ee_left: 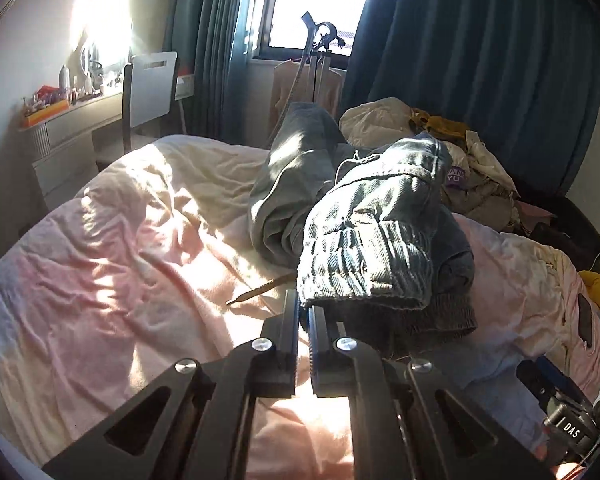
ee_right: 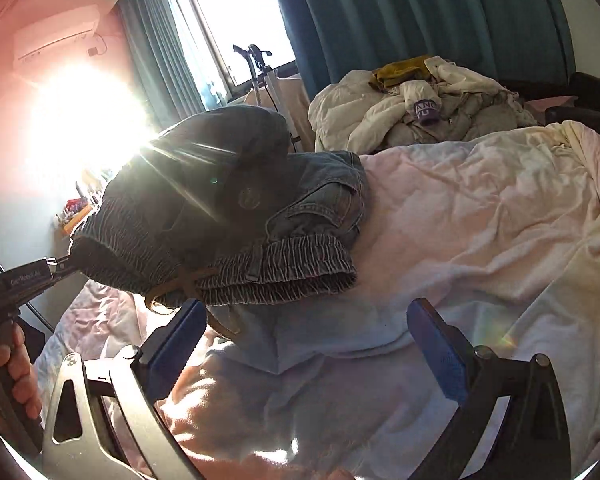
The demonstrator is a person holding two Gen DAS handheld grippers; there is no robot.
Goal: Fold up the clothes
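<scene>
A pair of grey-blue denim trousers with an elastic waistband lies bunched on the pink bed cover. My left gripper is shut on the waistband edge and holds it slightly raised; it also shows in the right wrist view, gripping the left end of the trousers. My right gripper is open and empty, just in front of the waistband, above the cover. A brown drawstring hangs near its left finger.
A heap of cream and yellow clothes lies at the bed's far side by the teal curtains. A garment steamer stand is by the window. A desk with clutter and a chair stand left.
</scene>
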